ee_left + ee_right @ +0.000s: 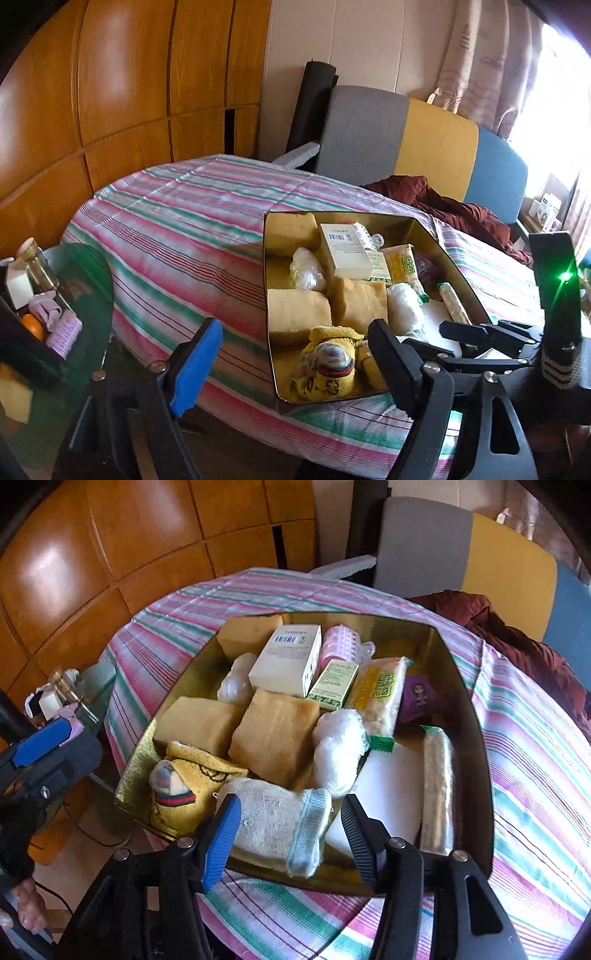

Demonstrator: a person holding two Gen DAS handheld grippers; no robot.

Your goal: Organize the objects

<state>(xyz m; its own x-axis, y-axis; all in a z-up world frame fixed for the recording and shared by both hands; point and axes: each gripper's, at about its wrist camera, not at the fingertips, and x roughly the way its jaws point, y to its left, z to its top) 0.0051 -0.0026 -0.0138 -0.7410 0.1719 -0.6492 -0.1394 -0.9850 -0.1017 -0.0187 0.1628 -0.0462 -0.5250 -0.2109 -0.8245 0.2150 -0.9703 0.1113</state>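
Gold, gleaming metal: the tray (pixel 458 657) sits on the striped tablecloth (pixel 535 760), packed with bits and pieces. Right gripper (pixel 291 838) hangs over the tray's near edge, jaws partly open, and a pale sock with a light-blue cuff (pixel 280 827) lies between them. The blue pad on one side looks right against the sock's toe end, the black finger on the other stands clear of the cuff, so no squeeze is on it that I can see.

Left gripper (pixel 291 365), seen from its own camera, is spread wide with nothing between its fingers, poised at the tray's near left corner above a yellow knitted sock (pixel 328 365) with a red-and-green band. That sock rests in the tray's near corner.

Behind it lie three yellow sponge blocks (pixel 273 731), a white box with a barcode (pixel 286 659), a small green box (pixel 332 685), a pink roller (pixel 338 646), a yellow snack packet (pixel 380 694) and clear plastic bundles (pixel 340 753).

Off to the left, a glass side table (pixel 92 280) carries a small jar (pixel 35 264).
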